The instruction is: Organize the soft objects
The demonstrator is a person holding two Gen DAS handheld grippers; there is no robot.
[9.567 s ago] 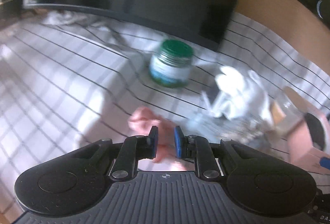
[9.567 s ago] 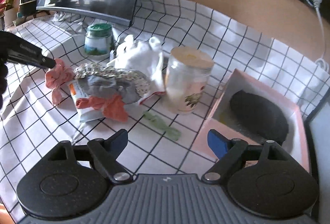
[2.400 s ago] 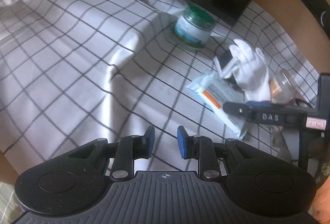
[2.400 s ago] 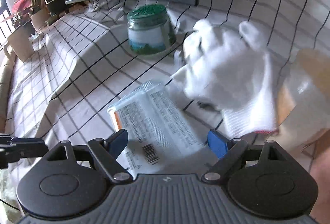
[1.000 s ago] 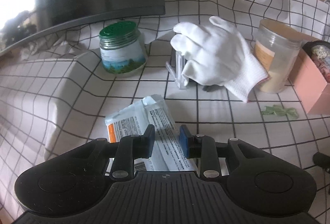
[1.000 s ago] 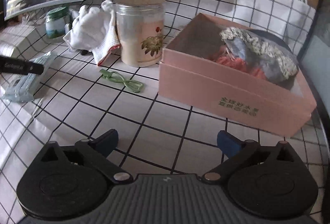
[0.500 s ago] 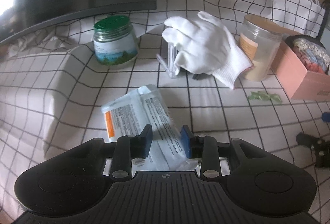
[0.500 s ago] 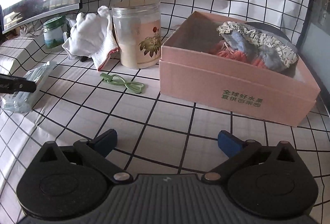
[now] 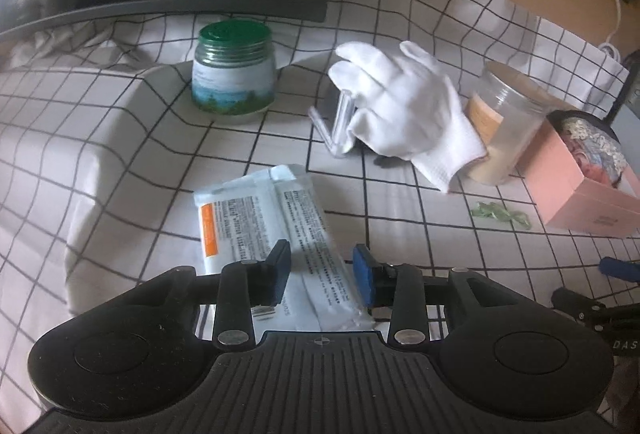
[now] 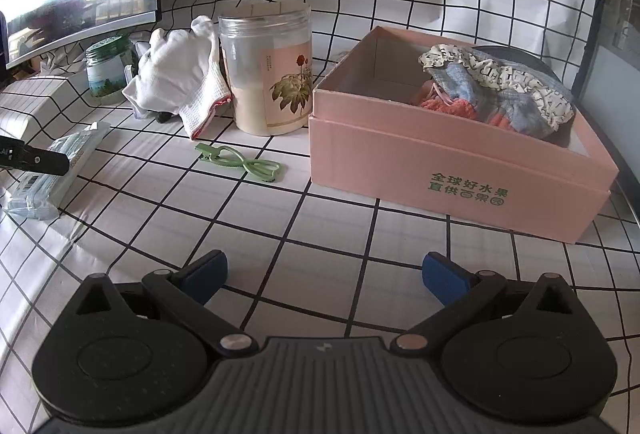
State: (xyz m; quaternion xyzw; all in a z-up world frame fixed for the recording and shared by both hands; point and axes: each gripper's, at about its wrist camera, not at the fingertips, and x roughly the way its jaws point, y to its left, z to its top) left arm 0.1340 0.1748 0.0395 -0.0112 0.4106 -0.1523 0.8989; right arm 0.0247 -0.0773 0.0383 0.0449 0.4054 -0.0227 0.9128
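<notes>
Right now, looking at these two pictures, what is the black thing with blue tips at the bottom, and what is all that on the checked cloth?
There is no robot here: a person holds a two-finger gripper in each hand, and each carries a wide-angle camera looking forward along its fingers. One picture comes from the left gripper, the other from the right gripper. Both are open and hold nothing.

On the checked tablecloth lie a flat plastic packet, just ahead of the left gripper, a green-lidded jar, a white glove draped over something mostly hidden, a tall clear jar, and a thin green clip. The pink box already holds soft cloth items, so the glove looks like the likely next thing to go in.
</notes>
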